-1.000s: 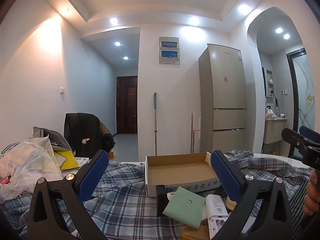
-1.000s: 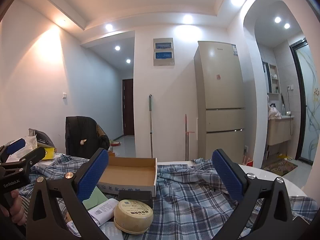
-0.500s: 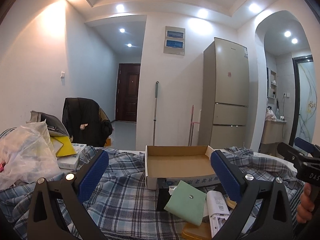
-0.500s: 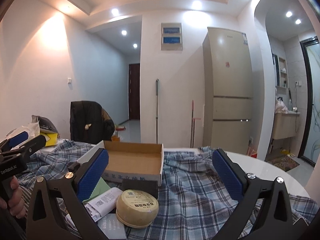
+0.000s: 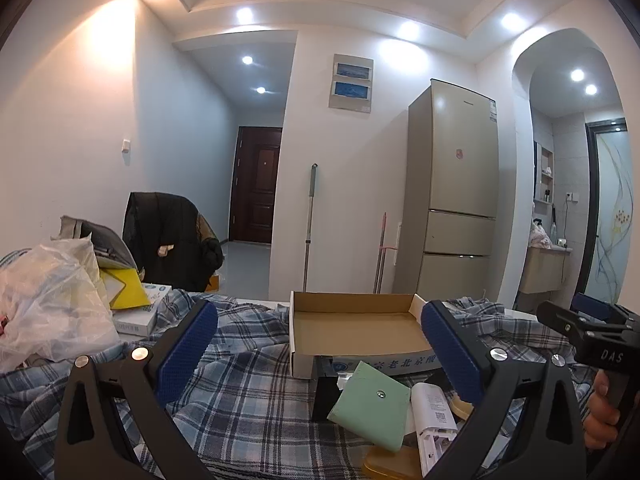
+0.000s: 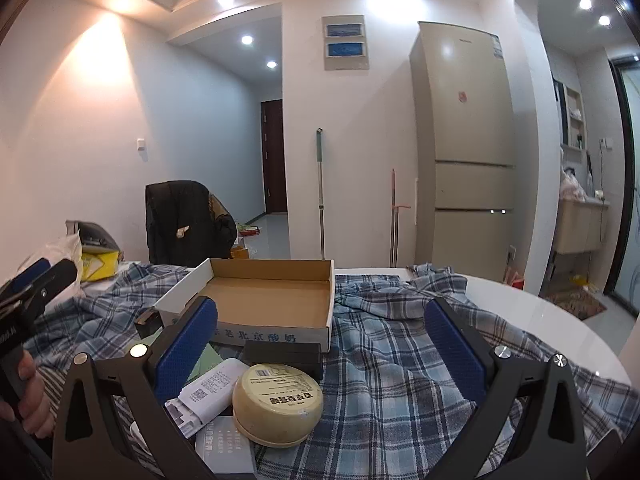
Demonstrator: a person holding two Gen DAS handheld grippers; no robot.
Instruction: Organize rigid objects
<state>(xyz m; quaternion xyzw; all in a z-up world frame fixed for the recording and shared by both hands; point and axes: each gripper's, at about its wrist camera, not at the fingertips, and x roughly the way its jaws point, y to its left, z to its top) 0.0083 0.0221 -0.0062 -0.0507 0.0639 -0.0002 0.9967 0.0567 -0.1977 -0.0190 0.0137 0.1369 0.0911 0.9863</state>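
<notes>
holding both grippers, left gripper point(image 5: 320, 350) and right gripper point(image 6: 322, 344), wide and empty, i see the cream tin point(image 6: 278, 402) near, before the cardboard box point(image 6: 276, 300); crowded neighbours could get knocked or pinched along.

A home: fridge point(image 5: 456, 184), front door point(image 5: 256, 184), mop point(image 6: 320, 188) by the wall

The room is evenly and brightly lit by recessed ceiling spotlights point(image 5: 245, 15), with warm glare blooms thrown on the left wall point(image 5: 108, 36) and above the fridge point(image 6: 460, 128). Strong fisheye bending and black vignetted corners are seen in both views. Mid-distance is rendered sharp, only soft shadows are cast on the plaid cloth point(image 6: 400, 360), and a little softness is noted in the nearest foreground parts.
</notes>
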